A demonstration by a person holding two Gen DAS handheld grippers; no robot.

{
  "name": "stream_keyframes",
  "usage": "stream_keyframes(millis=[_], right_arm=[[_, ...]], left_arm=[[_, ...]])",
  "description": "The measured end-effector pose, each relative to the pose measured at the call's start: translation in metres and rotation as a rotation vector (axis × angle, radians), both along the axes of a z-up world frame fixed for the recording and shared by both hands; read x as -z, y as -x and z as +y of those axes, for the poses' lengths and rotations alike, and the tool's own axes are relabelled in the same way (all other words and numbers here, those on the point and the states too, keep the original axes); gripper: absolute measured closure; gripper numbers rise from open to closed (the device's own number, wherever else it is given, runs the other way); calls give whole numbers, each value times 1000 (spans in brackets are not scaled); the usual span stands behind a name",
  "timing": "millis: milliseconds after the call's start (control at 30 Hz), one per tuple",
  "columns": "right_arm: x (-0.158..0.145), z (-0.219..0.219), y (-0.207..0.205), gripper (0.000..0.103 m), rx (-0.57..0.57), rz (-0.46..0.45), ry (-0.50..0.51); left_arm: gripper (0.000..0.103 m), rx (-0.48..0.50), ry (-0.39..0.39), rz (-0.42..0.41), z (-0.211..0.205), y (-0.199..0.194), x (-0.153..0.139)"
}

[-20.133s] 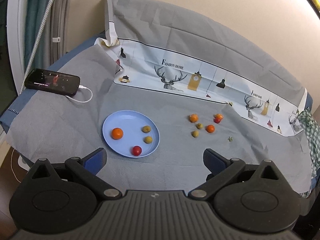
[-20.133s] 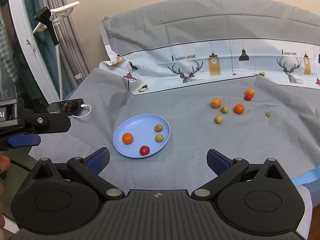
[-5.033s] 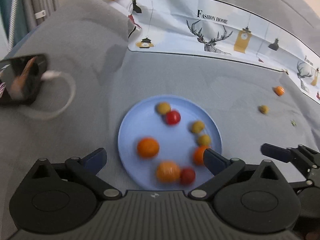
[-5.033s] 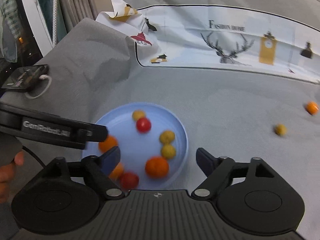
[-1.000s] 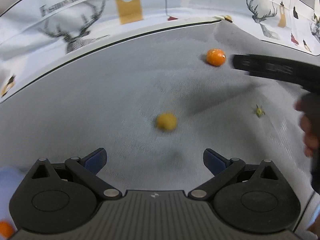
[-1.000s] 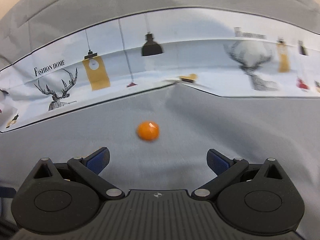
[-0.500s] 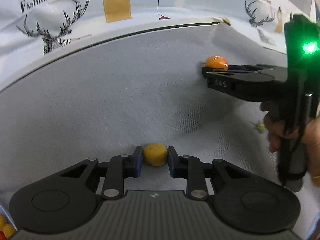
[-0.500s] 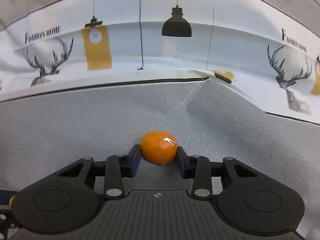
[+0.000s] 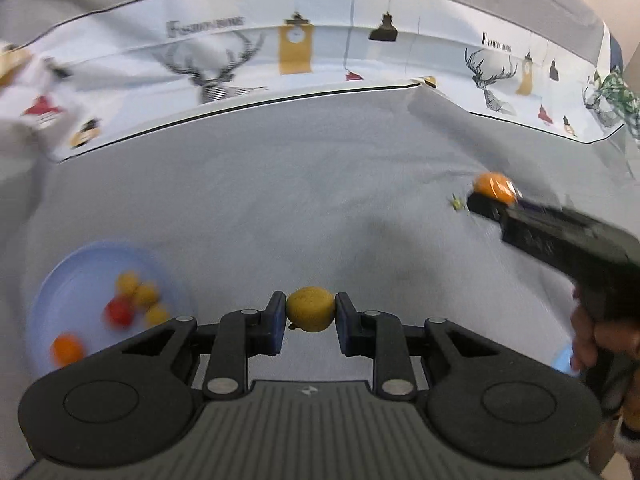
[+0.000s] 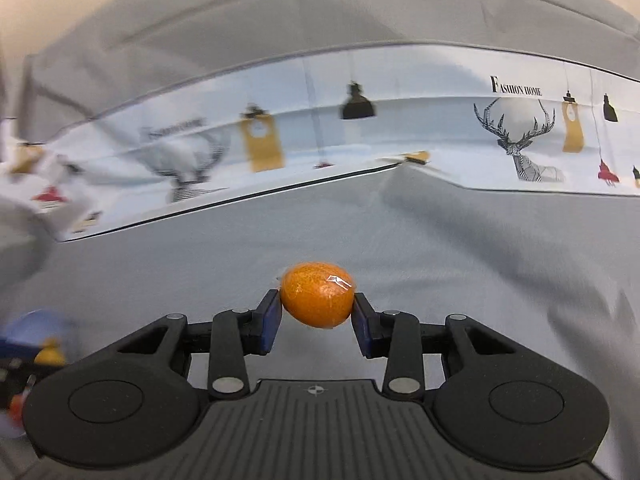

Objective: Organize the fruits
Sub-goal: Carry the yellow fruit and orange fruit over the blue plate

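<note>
Left tongs [image 9: 311,315]: clamped on a small round yellow fruit [image 9: 311,314]
Right tongs [image 10: 316,308]: clamped on a small glossy orange fruit [image 10: 317,294]

blue plate [image 9: 48,280] and its fruits [image 9: 132,304] smeared by blur (count unclear), person's hand [image 9: 600,336] cut off at right edge

bare grey cloth [image 9: 280,208] between tongs and blue plate [image 9: 72,264], raised printed fold [image 9: 320,60] blocking behind

both wrist cameras peer down along their own tongs, close over the grey cloth [image 9: 280,208], sharing the deer-print band [image 10: 520,140] and blue plate [image 9: 60,280].
</note>
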State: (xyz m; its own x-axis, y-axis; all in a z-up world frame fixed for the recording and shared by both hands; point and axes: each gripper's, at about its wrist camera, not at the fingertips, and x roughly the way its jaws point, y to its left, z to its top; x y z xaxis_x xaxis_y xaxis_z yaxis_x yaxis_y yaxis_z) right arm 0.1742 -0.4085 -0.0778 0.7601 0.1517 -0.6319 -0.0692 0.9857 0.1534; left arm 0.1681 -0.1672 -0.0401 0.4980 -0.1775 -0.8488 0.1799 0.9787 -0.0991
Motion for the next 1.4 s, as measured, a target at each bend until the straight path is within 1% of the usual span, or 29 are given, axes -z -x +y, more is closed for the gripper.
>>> stream_keyframes(millis=[133, 300, 500, 633, 767, 967, 1167, 1400], right_arm=[[-26, 29, 72, 63, -45, 7, -42], [-54, 71, 143, 63, -145, 22, -82], [-78, 129, 209, 63, -297, 12, -78], [-80, 160, 238, 63, -382, 36, -44], [-87, 174, 256, 63, -401, 28, -17], [-96, 185, 271, 63, -418, 0, 22], [-100, 187, 275, 63, -419, -16, 45], [-98, 190, 274, 63, -417, -5, 53]], left_arm=[[74, -45, -8, -14, 35, 63, -29], [74, -104, -24, -29, 76, 134, -52], [74, -178, -58, -80, 114, 203, -68], [74, -204, -57, -118, 129, 235, -74], [74, -221, -38, -139, 138, 255, -76], [74, -240, -12, -168, 150, 272, -80], [74, -250, 9, -184, 155, 276, -82], [74, -259, 13, -174, 159, 273, -80]])
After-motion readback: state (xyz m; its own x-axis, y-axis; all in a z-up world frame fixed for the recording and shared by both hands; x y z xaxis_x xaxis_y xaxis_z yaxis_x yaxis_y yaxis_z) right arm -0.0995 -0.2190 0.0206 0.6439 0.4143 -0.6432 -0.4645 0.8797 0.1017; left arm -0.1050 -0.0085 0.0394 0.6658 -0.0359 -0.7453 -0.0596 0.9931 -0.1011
